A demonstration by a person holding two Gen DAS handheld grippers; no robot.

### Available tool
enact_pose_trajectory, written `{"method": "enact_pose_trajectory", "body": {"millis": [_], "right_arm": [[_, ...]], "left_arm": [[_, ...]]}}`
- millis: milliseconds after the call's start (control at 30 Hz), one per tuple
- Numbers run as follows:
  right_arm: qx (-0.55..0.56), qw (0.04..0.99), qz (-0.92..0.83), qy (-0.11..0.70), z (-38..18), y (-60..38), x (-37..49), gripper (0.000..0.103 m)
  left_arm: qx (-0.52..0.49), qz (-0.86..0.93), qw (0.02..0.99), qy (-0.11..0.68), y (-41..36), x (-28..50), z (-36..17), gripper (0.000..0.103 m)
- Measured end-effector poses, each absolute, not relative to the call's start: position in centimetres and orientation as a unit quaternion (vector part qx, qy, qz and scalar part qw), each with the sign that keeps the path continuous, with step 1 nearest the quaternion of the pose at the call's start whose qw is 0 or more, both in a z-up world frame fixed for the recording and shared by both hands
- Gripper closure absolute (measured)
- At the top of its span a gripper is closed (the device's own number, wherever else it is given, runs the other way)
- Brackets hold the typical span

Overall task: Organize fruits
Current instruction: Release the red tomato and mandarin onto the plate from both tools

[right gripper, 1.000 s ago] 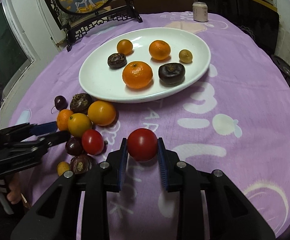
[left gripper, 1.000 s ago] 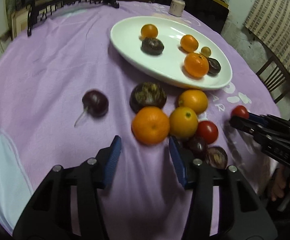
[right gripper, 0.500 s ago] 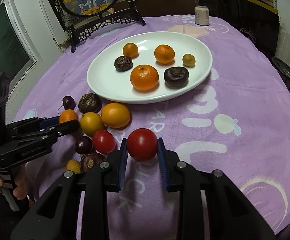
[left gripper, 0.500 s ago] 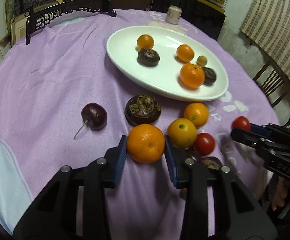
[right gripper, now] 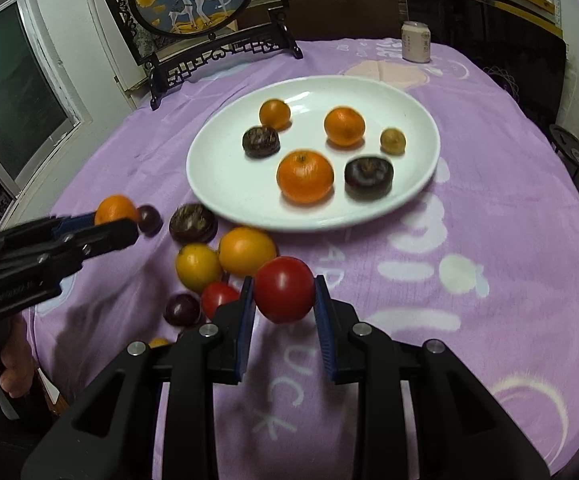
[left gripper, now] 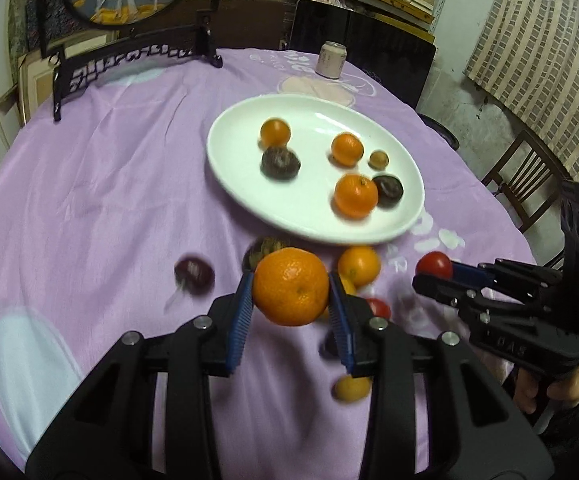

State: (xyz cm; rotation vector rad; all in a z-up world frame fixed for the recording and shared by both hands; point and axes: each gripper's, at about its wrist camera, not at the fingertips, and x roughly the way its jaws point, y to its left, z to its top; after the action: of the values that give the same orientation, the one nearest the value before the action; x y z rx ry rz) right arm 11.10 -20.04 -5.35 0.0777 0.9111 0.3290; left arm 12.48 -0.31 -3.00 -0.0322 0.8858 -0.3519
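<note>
Orange mandarin (left gripper: 290, 286) clamped in left hand-held gripper (left gripper: 291, 312); right hand-held gripper (right gripper: 284, 312) clamps tomato (right gripper: 284, 289) beside plate (right gripper: 217, 184).

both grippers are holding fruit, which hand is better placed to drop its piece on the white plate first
Right, marginally. Its gripper holds the tomato facing the plate's bare near side; the left gripper with the orange sits behind loose fruit.

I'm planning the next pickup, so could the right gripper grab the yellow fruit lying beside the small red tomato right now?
Probably not as things stand. The right gripper is shut on a red tomato, so its jaws are full. The yellow fruit lies uncovered on the purple cloth; the tomato would need setting down first.
</note>
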Motion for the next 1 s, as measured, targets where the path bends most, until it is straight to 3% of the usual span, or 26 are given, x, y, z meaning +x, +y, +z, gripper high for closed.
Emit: {"method": "enact_pose_trajectory", "body": {"millis": [400,800,833,900,933,1000], "right_arm": [[0.014,0.900,0.109,0.421,-3.8,-21.4,22.6,0.074],[0.037,0.893,0.122,0.432,-5.1,-22.4,24.6,0.073],[0.037,0.892,0.120,0.434,-5.2,-22.4,24.7,0.072],[0.040,0.893,0.114,0.433,-5.2,-22.5,24.8,0.056],[0.043,0.896,0.108,0.428,-5.1,-22.7,24.7,0.049],[0.048,0.898,0.102,0.425,-4.7,-23.1,24.2,0.049]], "left_arm": [[-0.024,-0.164,0.875,0.456,-6.3,26.5,-1.5,0.066],[-0.027,-0.166,0.866,0.471,-7.5,29.6,-3.7,0.065],[-0.027,-0.164,0.866,0.471,-7.6,29.7,-3.7,0.064],[-0.031,-0.159,0.869,0.468,-7.3,29.6,-3.7,0.047],[-0.036,-0.157,0.871,0.463,-7.1,29.4,-3.5,0.043],[-0.042,-0.159,0.874,0.457,-6.4,28.6,-2.9,0.041]]}}
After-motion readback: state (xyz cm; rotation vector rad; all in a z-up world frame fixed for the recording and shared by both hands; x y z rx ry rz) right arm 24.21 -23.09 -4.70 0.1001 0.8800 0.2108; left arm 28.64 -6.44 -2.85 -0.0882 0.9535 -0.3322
